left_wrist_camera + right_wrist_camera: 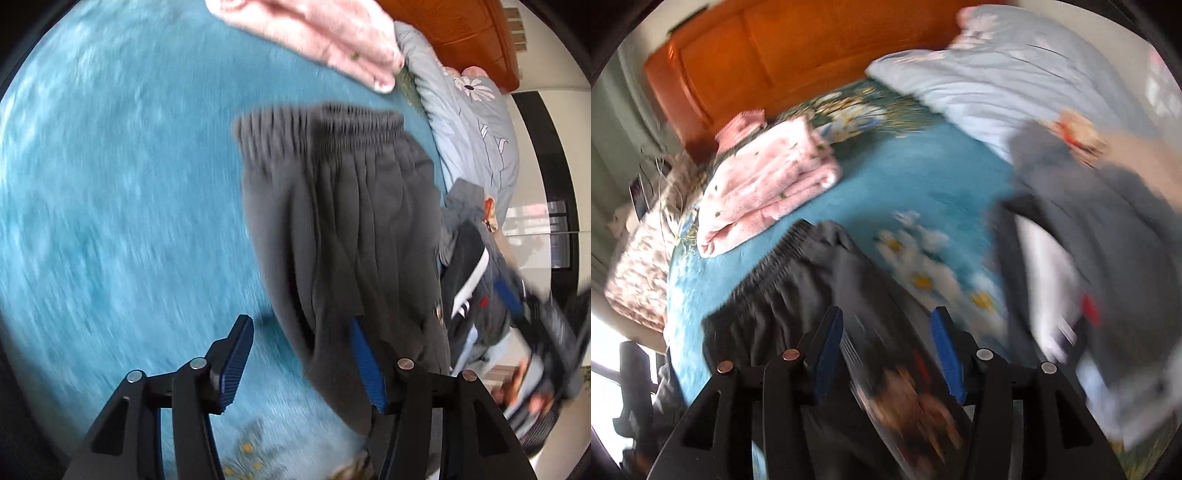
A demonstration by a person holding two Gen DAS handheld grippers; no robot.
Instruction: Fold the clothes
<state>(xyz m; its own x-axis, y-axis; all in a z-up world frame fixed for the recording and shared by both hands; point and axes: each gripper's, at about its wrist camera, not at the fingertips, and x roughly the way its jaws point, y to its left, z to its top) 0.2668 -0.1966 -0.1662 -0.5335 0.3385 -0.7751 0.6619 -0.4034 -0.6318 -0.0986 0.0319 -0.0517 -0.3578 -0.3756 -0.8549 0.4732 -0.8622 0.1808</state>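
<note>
Grey trousers [343,229] lie on the bed [122,206], soft and limp. Grip near the ribbed waistband [321,122]. Left tongs [303,365] and right tongs [886,354] both gape, released.

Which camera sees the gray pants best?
The left wrist view: the gray pants fill the middle, waistband to lower edge, fairly sharp. The right wrist view shows the waistband end, but blurred and partly hidden behind the right claw.
</note>
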